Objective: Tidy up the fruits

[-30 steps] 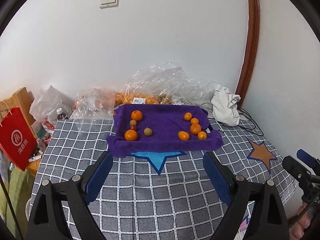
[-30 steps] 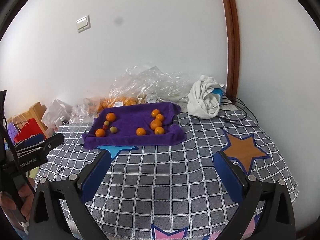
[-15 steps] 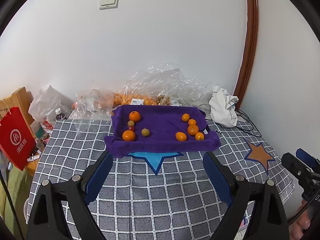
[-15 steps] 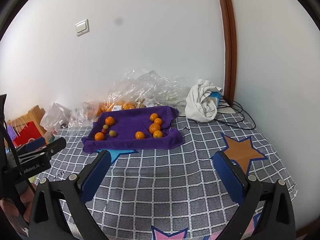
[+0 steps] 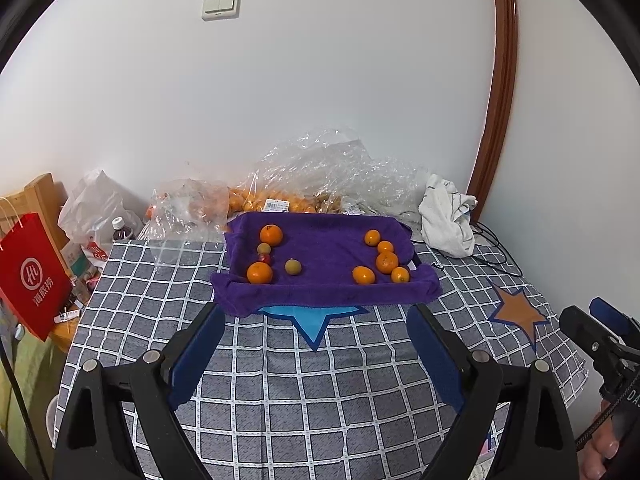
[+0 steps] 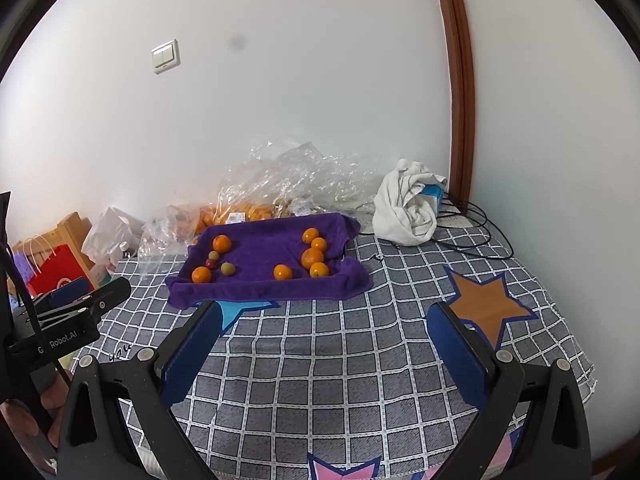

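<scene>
A purple towel (image 5: 324,288) (image 6: 260,286) lies at the back of the checked table and holds loose fruit. On its left are two oranges (image 5: 259,272) (image 6: 201,275), two small greenish fruits (image 5: 293,267) (image 6: 227,268) and a small red one (image 5: 264,258). On its right is a cluster of several oranges (image 5: 386,262) (image 6: 312,258). My left gripper (image 5: 316,344) is open and empty, in front of the towel. My right gripper (image 6: 326,340) is open and empty, in front of the towel's right part.
Clear plastic bags with more oranges (image 5: 280,202) (image 6: 248,212) lie behind the towel. A white cloth (image 5: 446,220) (image 6: 404,210) and black cables (image 6: 476,236) are at back right. A red paper bag (image 5: 34,276) and a bottle (image 5: 120,230) stand off the left edge.
Both grippers have drawn back and risen slightly, so the towel looks smaller and farther. Both stay open; the fruit has not moved.
</scene>
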Demonstrator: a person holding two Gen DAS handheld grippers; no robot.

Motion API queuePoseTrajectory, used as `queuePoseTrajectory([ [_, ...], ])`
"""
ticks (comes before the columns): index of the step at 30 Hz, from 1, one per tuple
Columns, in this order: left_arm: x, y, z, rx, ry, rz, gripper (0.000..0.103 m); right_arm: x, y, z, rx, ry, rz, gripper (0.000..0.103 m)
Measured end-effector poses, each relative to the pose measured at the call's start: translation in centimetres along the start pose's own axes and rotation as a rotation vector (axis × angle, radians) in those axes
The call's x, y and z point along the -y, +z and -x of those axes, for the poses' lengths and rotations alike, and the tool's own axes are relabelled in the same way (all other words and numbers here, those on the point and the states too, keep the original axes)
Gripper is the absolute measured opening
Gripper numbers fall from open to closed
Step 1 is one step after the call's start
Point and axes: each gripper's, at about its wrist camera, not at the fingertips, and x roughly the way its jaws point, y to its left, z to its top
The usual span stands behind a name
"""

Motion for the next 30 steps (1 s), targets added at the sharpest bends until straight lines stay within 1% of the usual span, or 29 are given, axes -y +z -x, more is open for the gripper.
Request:
queuePoseTrajectory([
  [5,-0.10,-0.01,0.15,0.006,0.003,0.002,0.092,-0.35,0.01,0.10,0.010,0.000,0.016,0.101],
  [30,-0.25,0.17,0.52,0.018,0.006,-0.005,0.092,-0.58,0.31,0.09,0.021,0.011,0.001,0.101],
])
